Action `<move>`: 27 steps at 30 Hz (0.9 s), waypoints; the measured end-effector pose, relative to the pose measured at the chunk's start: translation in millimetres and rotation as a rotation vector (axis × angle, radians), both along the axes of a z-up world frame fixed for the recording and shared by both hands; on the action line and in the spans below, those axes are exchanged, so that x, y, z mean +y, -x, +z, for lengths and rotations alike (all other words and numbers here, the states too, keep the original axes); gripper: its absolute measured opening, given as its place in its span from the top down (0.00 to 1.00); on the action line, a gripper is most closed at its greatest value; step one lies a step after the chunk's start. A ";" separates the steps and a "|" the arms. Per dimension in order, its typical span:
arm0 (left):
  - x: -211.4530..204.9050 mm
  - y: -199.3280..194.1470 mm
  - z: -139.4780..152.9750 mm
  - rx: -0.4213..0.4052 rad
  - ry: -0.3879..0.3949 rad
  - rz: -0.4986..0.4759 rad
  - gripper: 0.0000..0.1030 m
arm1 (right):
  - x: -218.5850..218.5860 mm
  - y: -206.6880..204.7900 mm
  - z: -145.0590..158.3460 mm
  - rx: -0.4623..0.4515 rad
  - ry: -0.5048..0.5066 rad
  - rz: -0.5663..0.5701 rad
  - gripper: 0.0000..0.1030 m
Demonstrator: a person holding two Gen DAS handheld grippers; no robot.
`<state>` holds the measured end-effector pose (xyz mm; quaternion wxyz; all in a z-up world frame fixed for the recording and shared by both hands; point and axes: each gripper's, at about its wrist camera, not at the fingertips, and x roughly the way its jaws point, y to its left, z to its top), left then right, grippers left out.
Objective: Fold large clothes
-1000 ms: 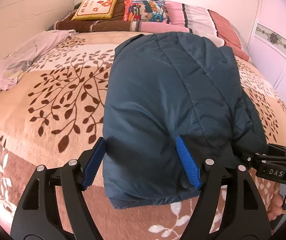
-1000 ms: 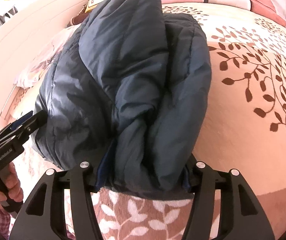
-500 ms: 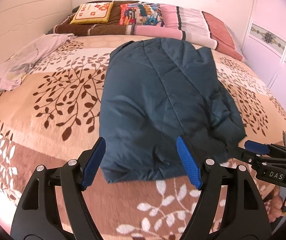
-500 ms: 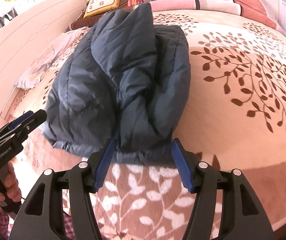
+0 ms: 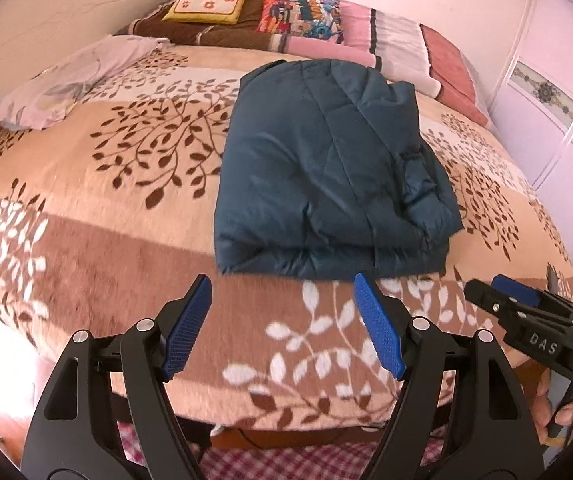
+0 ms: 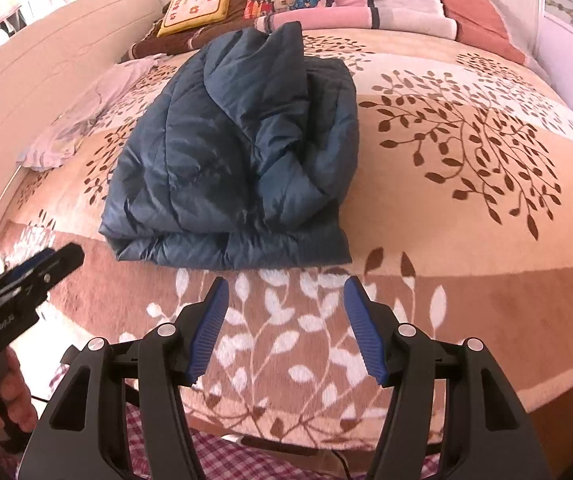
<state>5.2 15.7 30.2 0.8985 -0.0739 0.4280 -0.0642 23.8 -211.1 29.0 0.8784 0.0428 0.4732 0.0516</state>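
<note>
Your left claw (image 5: 282, 328) and right claw (image 6: 286, 328) hang released, short of the jacket (image 5: 326, 176), which seems folded on the bed (image 5: 86, 200).

Leaf-patterned bedspread (image 5: 126, 208), yellow cushion (image 5: 206, 3), striped pillows (image 5: 386, 46), crumpled lilac cloth (image 5: 62, 88) by the headboard.

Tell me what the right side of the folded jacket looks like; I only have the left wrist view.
Observer: In the right wrist view the jacket shows a thick raised fold along its right side.
Operator: Report the right gripper's jaws.
Observer: The right gripper is open and holds nothing, short of the jacket's near edge.
Operator: Check what is beside my left gripper.
Observer: The left gripper hangs left of the jacket, clear of it.
</note>
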 end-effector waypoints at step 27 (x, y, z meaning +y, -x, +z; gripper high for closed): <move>-15.5 45.7 -13.6 0.065 -0.082 0.011 0.29 | 2.1 48.9 -26.1 0.045 0.023 -0.040 0.42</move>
